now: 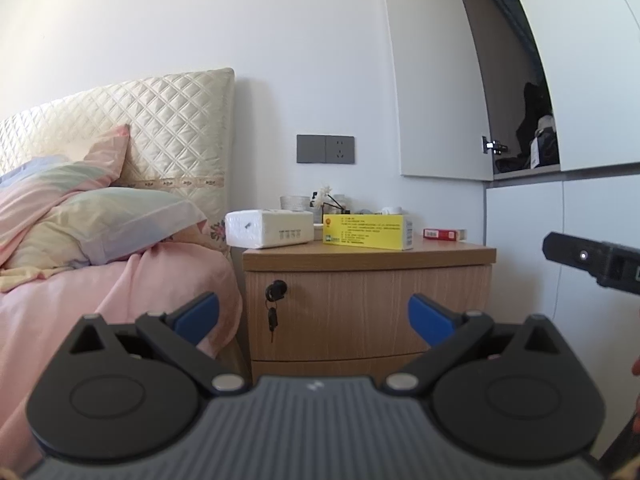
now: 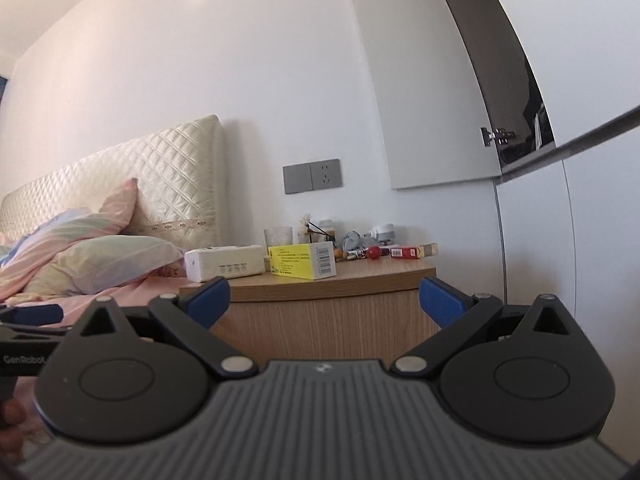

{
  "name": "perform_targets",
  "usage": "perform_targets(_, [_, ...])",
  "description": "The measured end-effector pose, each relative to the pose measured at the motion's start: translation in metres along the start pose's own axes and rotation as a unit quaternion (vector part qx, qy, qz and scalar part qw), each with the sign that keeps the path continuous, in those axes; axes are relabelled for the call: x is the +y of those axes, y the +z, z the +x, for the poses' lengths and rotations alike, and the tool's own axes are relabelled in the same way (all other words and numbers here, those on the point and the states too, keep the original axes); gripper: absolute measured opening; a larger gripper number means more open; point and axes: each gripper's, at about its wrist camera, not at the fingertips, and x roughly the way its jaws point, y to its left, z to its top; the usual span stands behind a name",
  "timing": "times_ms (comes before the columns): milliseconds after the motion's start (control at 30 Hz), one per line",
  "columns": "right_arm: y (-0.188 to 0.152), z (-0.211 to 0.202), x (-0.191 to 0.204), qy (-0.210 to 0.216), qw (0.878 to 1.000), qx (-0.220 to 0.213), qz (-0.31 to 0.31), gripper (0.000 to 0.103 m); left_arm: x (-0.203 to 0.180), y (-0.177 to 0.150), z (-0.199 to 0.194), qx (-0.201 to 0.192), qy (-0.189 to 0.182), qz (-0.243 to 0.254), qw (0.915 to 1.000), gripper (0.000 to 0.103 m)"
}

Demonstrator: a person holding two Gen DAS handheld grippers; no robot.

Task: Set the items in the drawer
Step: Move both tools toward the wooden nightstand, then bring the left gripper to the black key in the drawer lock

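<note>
A wooden nightstand (image 1: 368,304) (image 2: 320,316) stands beside the bed, its top drawer (image 1: 372,312) closed, a key (image 1: 275,312) hanging in the lock. On top lie a yellow box (image 1: 368,232) (image 2: 302,261), a white tissue pack (image 1: 269,228) (image 2: 224,262) and a red pack (image 1: 442,234) (image 2: 406,252). My left gripper (image 1: 313,318) is open and empty, well short of the drawer front. My right gripper (image 2: 324,300) is open too, empty, aimed at the nightstand's top edge. The right gripper's body (image 1: 592,262) shows at the left wrist view's right edge.
A bed with pink bedding (image 1: 100,280) and pillows (image 1: 108,224) borders the nightstand on the left. Small clutter (image 2: 360,242) sits at the nightstand's back. A wall socket (image 1: 325,149) is above. A white wardrobe (image 1: 560,260) with an open upper door (image 1: 436,80) stands on the right.
</note>
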Motion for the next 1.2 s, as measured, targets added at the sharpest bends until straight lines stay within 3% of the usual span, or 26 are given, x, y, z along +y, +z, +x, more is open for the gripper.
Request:
perform_targets(200, [-0.001, 0.007, 0.006, 0.007, 1.0, 0.01, -0.008, 0.103, 0.003, -0.002, 0.0, 0.0, 0.004, 0.001, 1.0, 0.103])
perform_targets(467, [0.013, 0.031, -0.007, 0.002, 0.998, 0.052, 0.026, 0.103, 0.004, -0.001, 0.011, 0.013, 0.005, -0.002, 0.9999, 0.103])
perform_targets(700, [0.041, 0.044, -0.007, -0.016, 0.999, 0.041, 0.008, 0.103, 0.001, 0.006, 0.034, 0.024, 0.002, -0.001, 0.9997, 0.103])
perform_targets(867, [0.05, 0.067, -0.009, 0.012, 0.999, 0.037, 0.012, 0.103, 0.005, 0.009, 0.058, 0.036, 0.019, -0.009, 0.9991, 0.103])
perform_targets(1033, [0.045, 0.094, -0.01, 0.036, 0.998, 0.015, -0.039, 0.103, 0.009, 0.011, 0.092, 0.038, 0.056, -0.017, 0.9976, 0.103])
perform_targets(1200, [0.022, 0.122, -0.031, 0.046, 0.997, 0.028, -0.06, 0.103, 0.012, 0.01, 0.125, 0.037, 0.051, 0.004, 0.998, 0.103])
